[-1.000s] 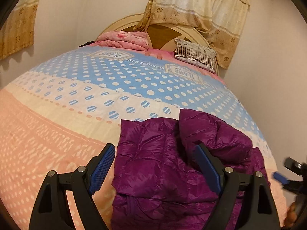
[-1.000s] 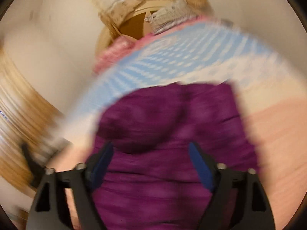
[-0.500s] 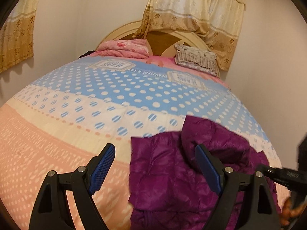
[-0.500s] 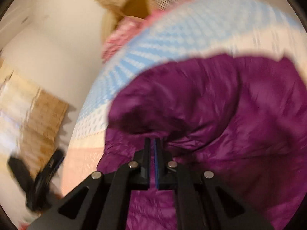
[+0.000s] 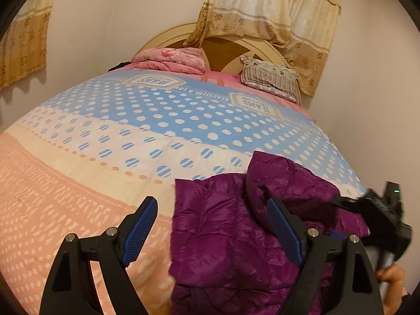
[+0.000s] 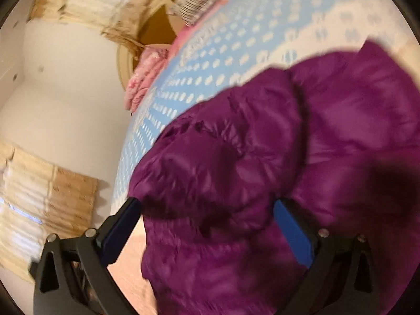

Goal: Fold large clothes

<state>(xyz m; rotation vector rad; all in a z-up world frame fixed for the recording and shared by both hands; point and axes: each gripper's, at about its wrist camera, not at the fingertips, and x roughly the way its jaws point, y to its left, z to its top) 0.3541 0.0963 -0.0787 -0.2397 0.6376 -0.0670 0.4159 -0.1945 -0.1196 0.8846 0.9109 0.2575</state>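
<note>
A purple puffer jacket (image 5: pixel 231 236) lies crumpled on the bed's near right part. My left gripper (image 5: pixel 212 229) hovers open just above its left edge, and its blue pads (image 5: pixel 141 225) touch nothing. The right gripper's black body (image 5: pixel 380 215) shows at the jacket's right side, held by a hand (image 5: pixel 391 275). In the right wrist view, which is blurred, my right gripper (image 6: pixel 208 229) is opening wide, with a puffy fold of the jacket (image 6: pixel 236 157) bulging between its fingers. The pads do not press on it.
The bedspread (image 5: pixel 131 136) has blue dotted, cream and peach bands. A folded pink quilt (image 5: pixel 173 59) and a striped pillow (image 5: pixel 270 78) lie by the headboard (image 5: pixel 231 44). Walls stand close on the right, and curtains (image 5: pixel 275 8) hang behind.
The right gripper was shut half a second ago and now stands wide. It has rolled and sunk closer to the jacket. The left gripper has stayed open in place.
</note>
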